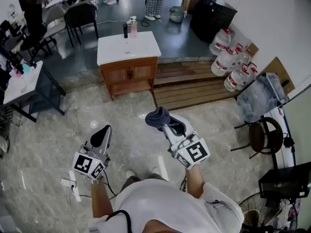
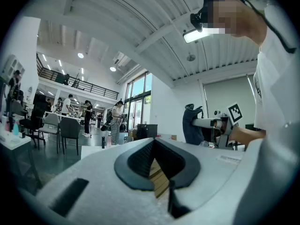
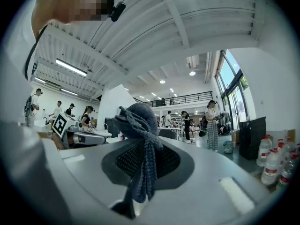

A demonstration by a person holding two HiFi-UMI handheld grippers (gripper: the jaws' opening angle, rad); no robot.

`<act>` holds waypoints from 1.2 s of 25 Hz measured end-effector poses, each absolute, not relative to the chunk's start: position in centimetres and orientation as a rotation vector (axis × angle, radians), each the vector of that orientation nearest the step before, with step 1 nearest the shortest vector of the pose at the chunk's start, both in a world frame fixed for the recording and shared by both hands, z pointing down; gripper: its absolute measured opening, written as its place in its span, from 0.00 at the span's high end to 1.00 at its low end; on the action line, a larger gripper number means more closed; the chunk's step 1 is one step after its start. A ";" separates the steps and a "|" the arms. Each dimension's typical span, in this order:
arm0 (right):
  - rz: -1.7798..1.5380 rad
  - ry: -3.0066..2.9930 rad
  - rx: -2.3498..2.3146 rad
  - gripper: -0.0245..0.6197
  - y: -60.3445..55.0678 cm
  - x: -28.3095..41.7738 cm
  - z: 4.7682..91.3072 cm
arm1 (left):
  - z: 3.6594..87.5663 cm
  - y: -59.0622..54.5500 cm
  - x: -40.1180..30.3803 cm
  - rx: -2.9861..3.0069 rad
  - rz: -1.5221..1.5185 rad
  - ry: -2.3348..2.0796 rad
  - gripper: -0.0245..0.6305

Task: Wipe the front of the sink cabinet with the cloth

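Cloth (image 1: 158,116): dark blue-grey, bunched, clamped in the right claw (image 1: 164,124). A knot bulges above the jaws and a tail hangs between the pads. It is held in the air above the floor, well apart from the cabinet.

Left claw (image 1: 102,136): jaws together at the tips, nothing held. It sits beside the right claw, lower in the head view.

Sink cabinet (image 1: 129,75): wood, with 2 doors on the front facing the person. The white sink top (image 1: 127,48) overhangs the cabinet on all visible sides. What the basin holds cannot be told. At the top's far edge stand 2 bottles, 1 dark (image 1: 125,30) and 1 pink (image 1: 133,27), just beside each other.

Floor (image 1: 131,130): pale marble, bare between the person and the cabinet front.

Wooden platform (image 1: 194,87): slatted, touching or just beside the cabinet's right side and running along the wall.

Water jugs (image 1: 224,61): several, clear with red caps, lying clustered at the platform's far right end. Their fill cannot be told.

Black cabinet (image 1: 211,16): against the wall, beyond the jugs.

Desk (image 1: 19,85): white top on a black frame, left of the open floor, carrying small items.

Stool (image 1: 265,136): dark, near the right wall, with a plastic-wrapped bundle (image 1: 260,98) behind it.

Power strip (image 1: 68,182): on the floor by the person's left side.
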State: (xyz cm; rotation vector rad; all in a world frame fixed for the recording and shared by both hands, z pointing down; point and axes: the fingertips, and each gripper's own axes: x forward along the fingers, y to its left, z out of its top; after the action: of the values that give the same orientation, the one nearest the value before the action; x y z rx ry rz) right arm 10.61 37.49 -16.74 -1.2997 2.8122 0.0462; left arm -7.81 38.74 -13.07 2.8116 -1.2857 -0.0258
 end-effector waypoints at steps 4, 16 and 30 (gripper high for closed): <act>0.042 2.818 -1.294 0.87 37.0 10.8 -16.4 | -12.8 38.5 -7.4 2.821 -0.007 -1.295 0.96; 0.037 2.815 -1.283 0.87 36.9 11.1 -16.3 | -12.8 38.4 -6.7 2.825 0.009 -1.282 0.96; 0.012 2.808 -1.280 0.86 37.5 11.8 -15.5 | -12.5 39.1 -5.8 2.832 0.022 -1.269 0.96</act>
State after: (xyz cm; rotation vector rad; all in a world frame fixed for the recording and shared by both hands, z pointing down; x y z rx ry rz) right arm 11.81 37.49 -15.52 -1.2802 2.8081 0.0120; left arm -5.75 39.13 -12.52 2.8322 -1.2690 0.0225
